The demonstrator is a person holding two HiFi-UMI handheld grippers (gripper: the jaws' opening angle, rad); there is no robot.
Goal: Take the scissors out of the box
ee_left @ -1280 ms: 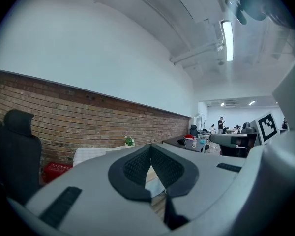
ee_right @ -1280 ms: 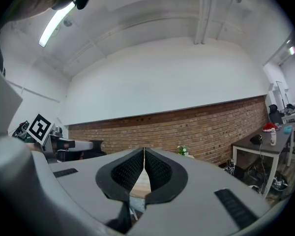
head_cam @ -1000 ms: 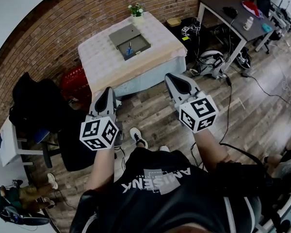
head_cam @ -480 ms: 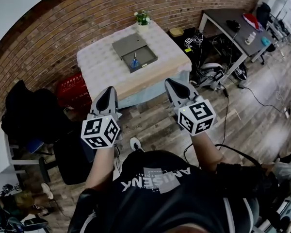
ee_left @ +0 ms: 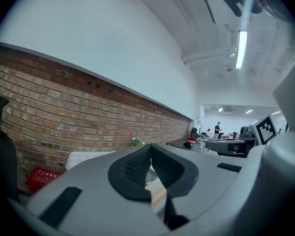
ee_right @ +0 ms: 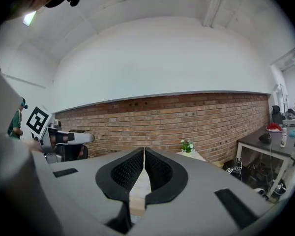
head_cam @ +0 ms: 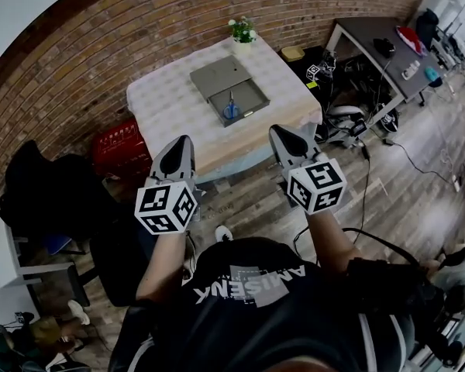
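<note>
Left gripper (head_cam: 183, 140) and right gripper (head_cam: 278, 131) both closed, empty, near one table (head_cam: 167, 107) carrying one open box (head_cam: 249, 98) with one scissors (head_cam: 231, 111) inside, plus one potted plant (head_cam: 242, 32).

Scissors (head_cam: 230, 110) in box (head_cam: 231, 88), box on table (head_cam: 167, 107).

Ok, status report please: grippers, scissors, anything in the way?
Left gripper and right gripper both shut, empty, short of the box. Scissors lie inside the open box, on the table. Approach looks unobstructed.
</note>
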